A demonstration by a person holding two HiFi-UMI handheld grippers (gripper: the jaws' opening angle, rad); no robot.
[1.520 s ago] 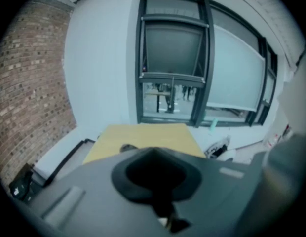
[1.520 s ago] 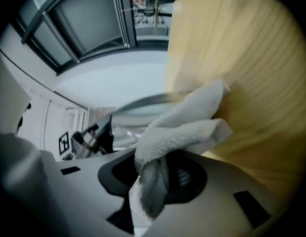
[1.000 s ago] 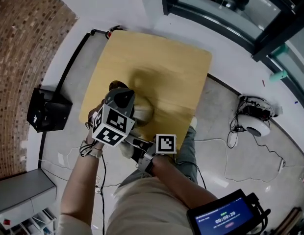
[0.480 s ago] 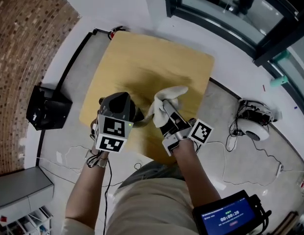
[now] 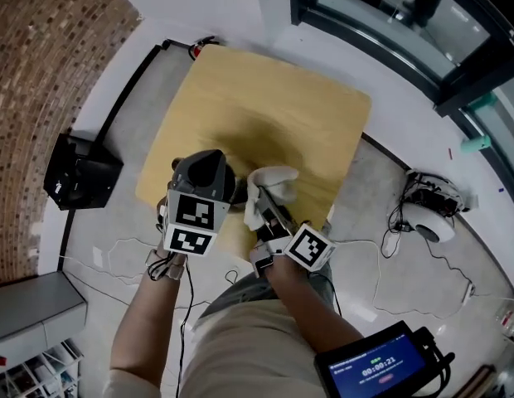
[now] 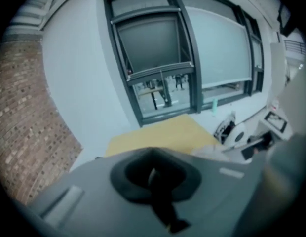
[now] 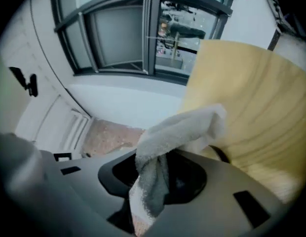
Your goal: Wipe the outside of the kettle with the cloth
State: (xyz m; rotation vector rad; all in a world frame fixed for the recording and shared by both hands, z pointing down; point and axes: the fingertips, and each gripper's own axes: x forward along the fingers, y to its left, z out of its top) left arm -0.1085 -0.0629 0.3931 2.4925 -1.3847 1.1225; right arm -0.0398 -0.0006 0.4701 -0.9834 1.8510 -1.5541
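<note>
My left gripper (image 5: 212, 169) hangs over the near left part of the wooden table (image 5: 273, 98), shut. I see nothing clearly between its jaws. The kettle is almost wholly hidden under it. Only a dark part (image 5: 233, 192) shows beside the grey body. My right gripper (image 5: 267, 206) is just to its right, shut on the white cloth (image 5: 270, 184). The cloth bunches up over the jaws and hangs down in front of them in the right gripper view (image 7: 178, 132).
On the floor to the left stands a black box (image 5: 81, 172). On the right lies a white device (image 5: 429, 214) with loose cables. A grey cabinet (image 5: 33, 313) is at bottom left and a small screen (image 5: 377, 367) at bottom right. Dark window frames (image 5: 381, 23) run behind the table.
My right gripper came out from under the left arm, swung the cloth up to the right of the left gripper, then drew back a little. The left gripper hardly shifted.
</note>
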